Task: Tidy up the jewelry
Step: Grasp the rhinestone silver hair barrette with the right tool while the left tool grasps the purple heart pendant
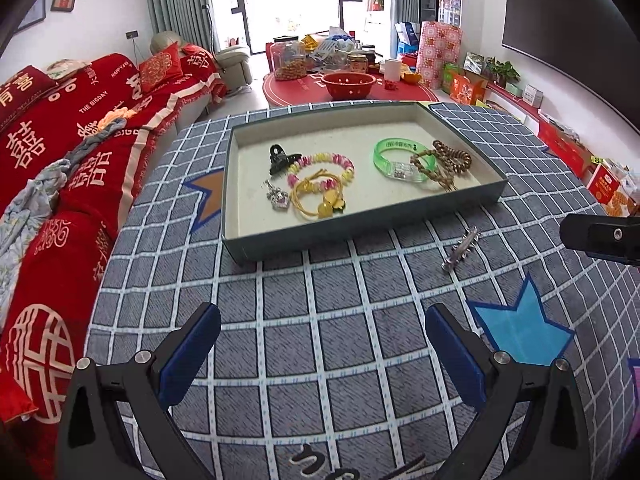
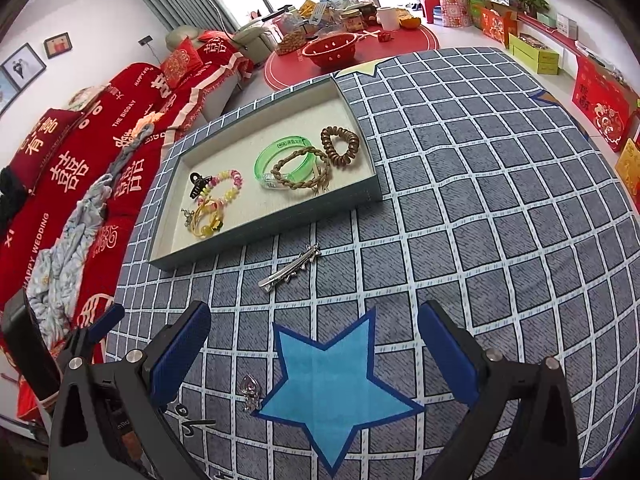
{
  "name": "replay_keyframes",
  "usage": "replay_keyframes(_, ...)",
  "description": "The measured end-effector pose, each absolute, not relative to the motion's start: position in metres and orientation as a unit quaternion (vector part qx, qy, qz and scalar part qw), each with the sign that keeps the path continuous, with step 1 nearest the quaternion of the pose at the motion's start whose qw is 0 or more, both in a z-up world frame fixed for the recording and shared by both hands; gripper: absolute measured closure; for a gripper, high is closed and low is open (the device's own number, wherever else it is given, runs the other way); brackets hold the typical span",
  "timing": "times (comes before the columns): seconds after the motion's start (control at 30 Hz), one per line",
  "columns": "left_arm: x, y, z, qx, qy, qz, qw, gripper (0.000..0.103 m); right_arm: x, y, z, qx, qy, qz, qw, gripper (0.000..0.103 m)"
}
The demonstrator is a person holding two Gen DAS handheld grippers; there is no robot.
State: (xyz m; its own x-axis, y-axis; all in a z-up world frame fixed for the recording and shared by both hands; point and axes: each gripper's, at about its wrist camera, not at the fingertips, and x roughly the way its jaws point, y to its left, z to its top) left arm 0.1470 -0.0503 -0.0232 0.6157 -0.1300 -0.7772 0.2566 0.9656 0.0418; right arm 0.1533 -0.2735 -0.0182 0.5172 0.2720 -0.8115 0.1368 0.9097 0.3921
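The left gripper point(image 1: 322, 350) hangs above the checked cloth point(image 1: 344, 320), jaws wide with nothing between them. The right gripper point(image 2: 314, 346) hangs the same way, jaws wide and empty, over a blue star point(image 2: 332, 384) printed on the cloth.

Just left of that star's lower left edge a small silver charm point(image 2: 250, 392) lies on the cloth, between the right gripper's fingers in that view. Farther out, a silver clip point(image 2: 290, 268) lies flat on the cloth, apart from both grippers and just short of the tray's near wall; in the left view the clip point(image 1: 460, 250) sits to the right, near the tray's right front corner.

The tray point(image 1: 240, 240) rests on the cloth beyond. In its left half lie a black claw clip point(image 1: 280, 158), a pink and yellow bead bracelet point(image 1: 324, 168), a yellow hair tie point(image 1: 320, 196) overlapping the bracelet, and a silver pendant point(image 1: 276, 198) beside the tie. In its right half a green bangle point(image 1: 400, 160) lies under a brown braided band point(image 2: 300, 170), with a brown coil tie point(image 2: 340, 144) just beyond them.

Past the table stand a red sofa point(image 1: 60, 152) at left and a red bowl point(image 1: 348, 84) on a round red mat.
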Motion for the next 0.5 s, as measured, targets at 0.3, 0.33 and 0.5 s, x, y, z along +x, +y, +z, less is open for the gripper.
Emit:
replay_keyframes(0.3,0.118,-0.063,-0.035,0.074,0.440,-0.162,0.880,0.000,0.146,-0.277,-0.028,0.210,0.503,0.032,0.838,0.000)
replay_keyframes(0.33,0.116,-0.065,-0.037,0.077,0.441,-0.167,0.878,0.000,0.146,-0.278,-0.029,0.211,0.504,0.030,0.837,0.000)
replay_keyframes(0.5,0.107,-0.082,-0.044,0.089,0.448,-0.186,0.870,0.000,0.147,-0.283,-0.035,0.213,0.512,0.026,0.832,0.000)
